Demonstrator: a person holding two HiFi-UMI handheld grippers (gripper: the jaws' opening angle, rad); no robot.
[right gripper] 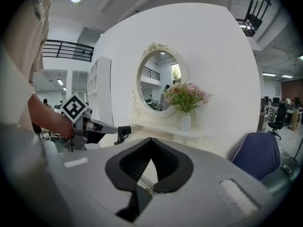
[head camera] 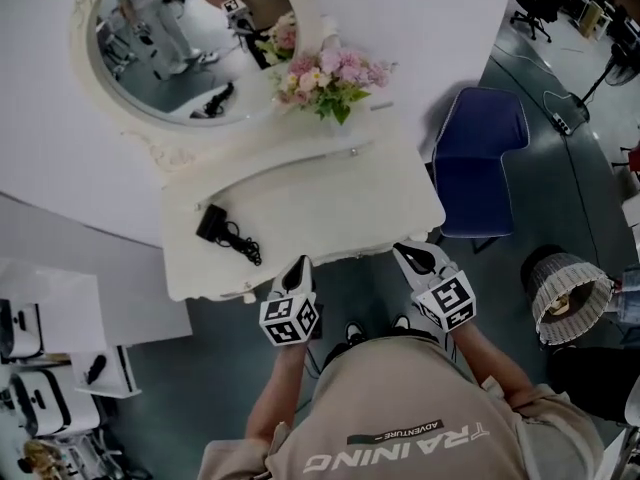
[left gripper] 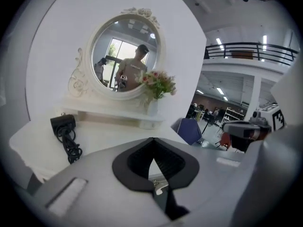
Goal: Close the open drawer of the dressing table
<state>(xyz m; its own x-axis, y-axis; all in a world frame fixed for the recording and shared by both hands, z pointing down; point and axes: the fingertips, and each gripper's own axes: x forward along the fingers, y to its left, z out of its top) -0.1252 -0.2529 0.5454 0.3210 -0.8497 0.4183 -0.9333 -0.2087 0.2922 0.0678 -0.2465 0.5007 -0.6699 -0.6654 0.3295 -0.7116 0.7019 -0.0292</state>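
Observation:
The white dressing table (head camera: 330, 203) stands in front of me, with an oval mirror (head camera: 185, 43) at its back. From above I see no drawer sticking out of its front edge, and the drawer front itself is hidden from me. My left gripper (head camera: 298, 265) is at the front edge, a little left of the middle, with its tips (left gripper: 152, 139) pressed together and nothing between them. My right gripper (head camera: 408, 253) is at the same edge further right. It is shut too, its tips (right gripper: 150, 139) meeting, and it holds nothing.
A black charger with a coiled cable (head camera: 222, 230) lies on the left of the tabletop. A vase of pink flowers (head camera: 332, 76) stands by the mirror. A blue chair (head camera: 480, 158) is to the right, a wicker lampshade (head camera: 566, 294) on the floor, and white shelving (head camera: 70, 313) to the left.

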